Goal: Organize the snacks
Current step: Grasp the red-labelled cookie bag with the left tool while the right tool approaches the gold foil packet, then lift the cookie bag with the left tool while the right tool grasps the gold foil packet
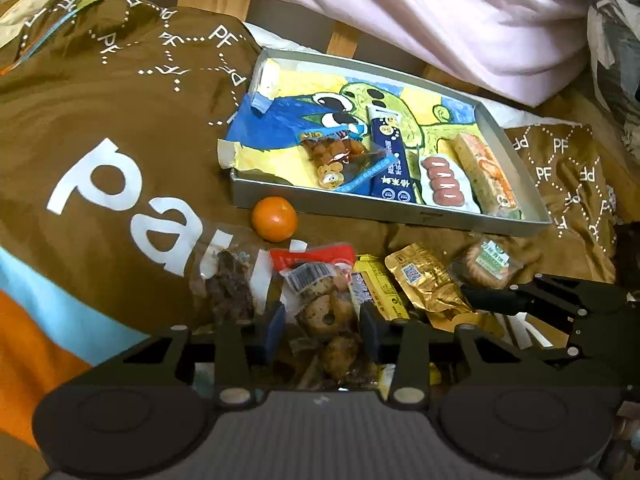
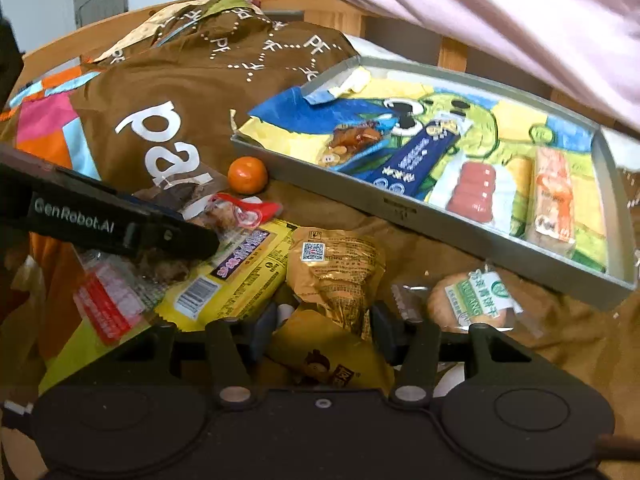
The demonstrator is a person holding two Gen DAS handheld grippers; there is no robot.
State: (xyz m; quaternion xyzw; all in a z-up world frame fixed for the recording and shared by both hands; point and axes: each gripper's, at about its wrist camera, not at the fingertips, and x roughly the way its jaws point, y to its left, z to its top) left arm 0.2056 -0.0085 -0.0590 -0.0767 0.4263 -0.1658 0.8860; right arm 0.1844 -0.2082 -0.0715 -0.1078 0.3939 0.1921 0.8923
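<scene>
Progress check on the snack sorting: I'd say it's a bit under halfway. The metal tray point(image 1: 516, 142) already has four things lined up along its near side: a clear bag of brown snacks point(image 1: 340, 156), a dark blue bar point(image 1: 390, 160), a pack of little sausages point(image 1: 442, 180) and an orange-wrapped bar point(image 1: 486, 172). Everything else sits loose on the brown bedspread point(image 1: 100, 120) in front of the tray: a tangerine point(image 1: 274, 218), a yellow packet point(image 2: 240, 276), a gold packet point(image 2: 336, 268), a round biscuit with a green label point(image 2: 476, 304) and a dark jerky-looking bag point(image 1: 230, 284).

The left claw point(image 1: 322, 330) sits around a clear bag of cookies point(image 1: 320, 308), pads either side, though I can't tell if they're actually pinching it. The right claw point(image 2: 324, 326) is closed down around the tail end of the gold packet, with a yellow wrapper underneath (looks like a grip, not totally sure which one it's got).

So roughly six or seven items left to move over.
</scene>
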